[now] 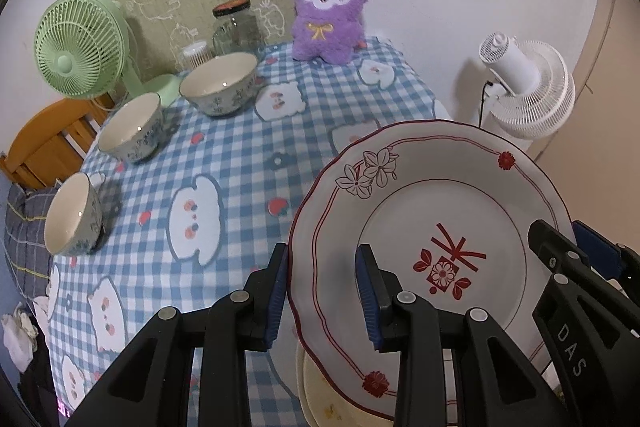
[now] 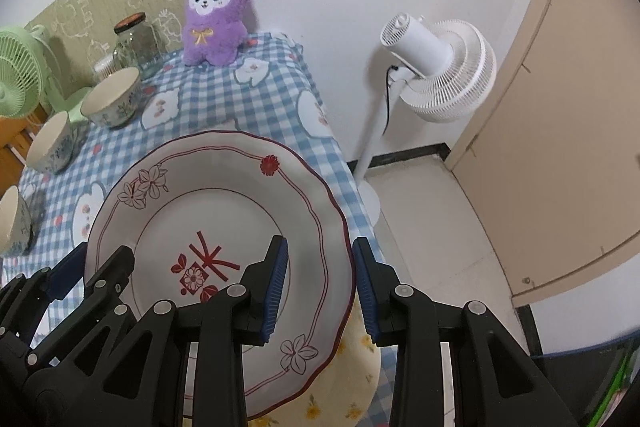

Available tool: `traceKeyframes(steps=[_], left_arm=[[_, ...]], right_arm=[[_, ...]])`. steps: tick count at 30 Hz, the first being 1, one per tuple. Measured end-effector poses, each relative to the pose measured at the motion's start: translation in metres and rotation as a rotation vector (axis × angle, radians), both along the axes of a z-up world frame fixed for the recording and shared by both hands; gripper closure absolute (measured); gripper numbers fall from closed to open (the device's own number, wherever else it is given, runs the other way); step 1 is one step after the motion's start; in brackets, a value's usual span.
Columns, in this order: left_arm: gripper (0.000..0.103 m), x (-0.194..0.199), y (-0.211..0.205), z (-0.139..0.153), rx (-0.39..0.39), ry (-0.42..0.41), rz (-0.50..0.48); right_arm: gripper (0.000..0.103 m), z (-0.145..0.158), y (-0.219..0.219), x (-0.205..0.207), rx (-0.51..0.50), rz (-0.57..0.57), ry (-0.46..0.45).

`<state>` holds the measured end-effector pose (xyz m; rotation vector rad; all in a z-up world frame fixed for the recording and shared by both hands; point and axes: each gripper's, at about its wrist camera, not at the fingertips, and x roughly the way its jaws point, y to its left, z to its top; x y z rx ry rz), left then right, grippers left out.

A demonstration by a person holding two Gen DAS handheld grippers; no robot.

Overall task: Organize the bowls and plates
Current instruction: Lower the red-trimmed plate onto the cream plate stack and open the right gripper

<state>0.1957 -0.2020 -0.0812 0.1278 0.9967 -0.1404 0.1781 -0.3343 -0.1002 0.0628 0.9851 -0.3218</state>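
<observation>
A white plate with red trim (image 1: 424, 203) (image 2: 224, 195) is held tilted above a cream plate with yellow flowers (image 1: 320, 399) (image 2: 356, 355) at the table's near right corner. My left gripper (image 1: 322, 291) straddles the white plate's left rim, jaws set apart around it. My right gripper (image 2: 318, 283) straddles its right rim the same way. Three patterned bowls stand at the left: a large one (image 1: 220, 83) (image 2: 114, 99), a middle one (image 1: 132, 131) (image 2: 52, 143), a small one (image 1: 74, 215) (image 2: 14, 223).
A blue checked cloth (image 1: 224, 155) covers the table. At the back are a purple plush toy (image 1: 328, 11), a glass jar (image 1: 236, 27) and a green fan (image 1: 80, 47). A white floor fan (image 2: 432, 63) stands right of the table.
</observation>
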Motion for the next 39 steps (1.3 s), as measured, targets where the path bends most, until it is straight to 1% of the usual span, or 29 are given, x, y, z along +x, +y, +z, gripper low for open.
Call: traceKeyframes(steps=[15, 26, 37, 39], left_arm=[[0.072, -0.029, -0.002, -0.035, 0.028, 0.068, -0.036], [0.072, -0.042, -0.005, -0.052, 0.043, 0.097, -0.061], [0.072, -0.046, -0.007, -0.052, 0.062, 0.077, -0.069], [0.07, -0.047, -0.007, -0.053, 0.06, 0.077, -0.066]], right_arm=[[0.066, -0.037, -0.001, -0.029, 0.018, -0.019, 0.081], [0.066, -0.057, -0.006, -0.039, 0.034, -0.035, 0.125], [0.066, -0.063, -0.007, -0.043, 0.055, -0.04, 0.133], [0.066, -0.062, -0.007, -0.043, 0.059, -0.047, 0.132]])
